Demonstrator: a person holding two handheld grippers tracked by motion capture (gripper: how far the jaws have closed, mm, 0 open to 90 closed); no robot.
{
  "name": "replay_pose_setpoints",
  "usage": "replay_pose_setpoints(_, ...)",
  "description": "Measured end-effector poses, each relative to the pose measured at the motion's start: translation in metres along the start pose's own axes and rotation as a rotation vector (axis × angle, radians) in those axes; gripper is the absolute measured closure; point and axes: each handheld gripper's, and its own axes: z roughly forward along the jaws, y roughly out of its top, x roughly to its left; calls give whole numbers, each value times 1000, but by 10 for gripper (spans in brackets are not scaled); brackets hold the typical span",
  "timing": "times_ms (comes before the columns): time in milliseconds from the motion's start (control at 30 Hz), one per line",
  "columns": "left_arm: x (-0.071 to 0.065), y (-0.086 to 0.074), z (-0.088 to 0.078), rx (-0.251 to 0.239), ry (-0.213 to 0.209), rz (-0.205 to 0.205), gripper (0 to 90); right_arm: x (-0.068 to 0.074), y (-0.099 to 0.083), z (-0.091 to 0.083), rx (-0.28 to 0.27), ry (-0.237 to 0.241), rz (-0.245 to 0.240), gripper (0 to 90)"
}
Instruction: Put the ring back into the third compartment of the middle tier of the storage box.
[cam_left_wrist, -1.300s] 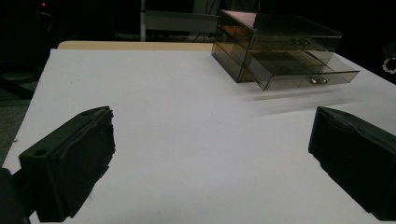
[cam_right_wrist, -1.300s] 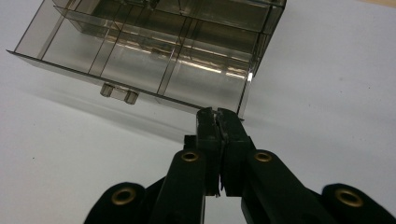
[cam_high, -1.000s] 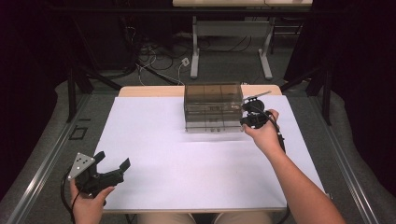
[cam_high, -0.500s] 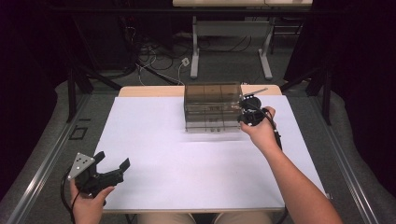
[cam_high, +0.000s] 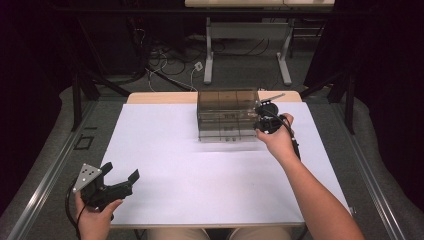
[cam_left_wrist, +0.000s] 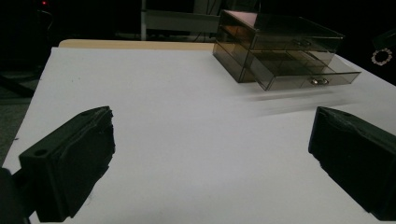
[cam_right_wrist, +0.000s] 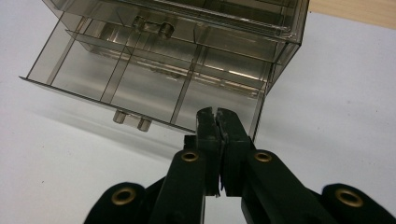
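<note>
A smoky clear drawer box (cam_high: 227, 112) stands at the far middle of the white-covered table (cam_high: 200, 175). Its lower drawer (cam_right_wrist: 140, 88) is pulled out, showing empty divided compartments and two small knobs (cam_right_wrist: 131, 120) on the front. My right gripper (cam_high: 263, 121) is at the box's right front corner. In the right gripper view its jaws (cam_right_wrist: 217, 114) are shut, with nothing visible between them, and the tips sit at the drawer's right front corner. My left gripper (cam_high: 121, 171) rests open near the table's front left. From there the box (cam_left_wrist: 275, 46) shows far off.
Bare wood shows along the table's far edge (cam_high: 160, 97). Beyond it are a white desk frame (cam_high: 245, 45) and loose cables (cam_high: 165, 60) on the dark floor. A metal rail (cam_high: 45, 175) runs along the floor to the left of the table.
The right gripper has edged slightly left, closer to the box's right front corner. The left gripper has kept still.
</note>
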Motion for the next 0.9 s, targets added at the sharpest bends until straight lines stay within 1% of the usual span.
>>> replay_pose_setpoints(167,1,-1,1,5,0,1,9,-1,1,4,-2,0,8,889)
replay_pose_setpoints(333,1,-1,2,6,-2,-2,9,-1,3,9,5,0,7,889)
replay_pose_setpoints(367,1,-1,2,7,-2,-2,8,0,3,10,2,0,15,889)
replay_pose_setpoints(433,1,-1,2,6,-2,-4,8,-1,3,11,-1,-2,9,889)
replay_pose_setpoints(600,1,-1,2,6,-2,-2,8,-3,5,15,1,-6,23,889)
replay_pose_setpoints(667,2,-2,2,5,0,-3,9,-4,5,16,-2,-9,22,889)
replay_pose_setpoints(700,2,-2,3,6,-2,-5,9,-4,5,17,-2,-7,31,889)
replay_pose_setpoints(800,2,-2,4,11,-3,-4,9,-5,6,18,-3,-8,27,889)
replay_pose_setpoints(833,1,-3,4,12,-4,-4,8,-5,6,19,-4,-7,34,889)
replay_pose_setpoints(900,1,-3,4,15,-6,-3,8,-6,7,20,-5,-10,27,889)
